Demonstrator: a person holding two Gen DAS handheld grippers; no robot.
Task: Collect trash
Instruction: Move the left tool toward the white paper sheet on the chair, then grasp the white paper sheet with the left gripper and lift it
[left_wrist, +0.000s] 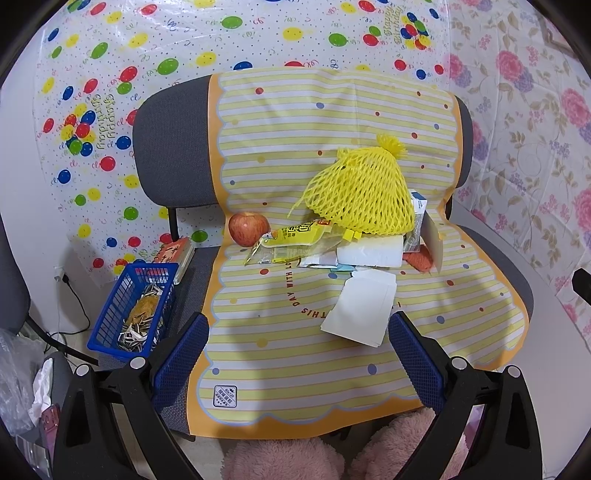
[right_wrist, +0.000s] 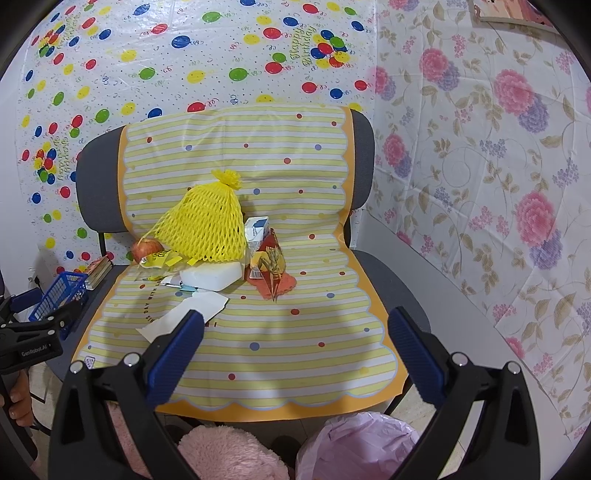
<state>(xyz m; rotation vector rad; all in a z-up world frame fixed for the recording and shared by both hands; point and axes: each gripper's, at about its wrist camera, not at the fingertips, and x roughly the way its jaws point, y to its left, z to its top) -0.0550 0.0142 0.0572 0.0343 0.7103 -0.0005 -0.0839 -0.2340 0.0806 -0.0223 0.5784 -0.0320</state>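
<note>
yellow-striped plastic sheeting (left_wrist: 295, 354) drapes over the grey office chair (left_wrist: 173, 147), and the trash sits in a loose pile at the back of the seat. a yellow foam fruit net (left_wrist: 364, 192) tops the pile, leaning against the backrest, with a white foam block (left_wrist: 373, 253) just below it and a yellow snack wrapper (left_wrist: 295, 236) lying in front of a red apple (left_wrist: 248, 228) to the left. a white paper sheet (left_wrist: 360, 308) lies nearest the front of the seat, partly under the foam block's edge. on the right of the pile are a small blue-and-white carton (right_wrist: 256, 229) and an orange-red wrapper (right_wrist: 271, 273) touching it. a blue plastic basket (left_wrist: 135, 306) holding sunflower seed shells rests on the seat's left edge, beside the sheeting. the left gripper (left_wrist: 297, 363) hovers above the front of the seat with its blue-padded jaws spread wide and nothing between them. the right gripper (right_wrist: 295, 354) hangs likewise over the seat front, jaws wide apart and empty, well short of the pile. a pink bin bag (right_wrist: 362, 446) shows below the chair's front edge in the right wrist view.
</note>
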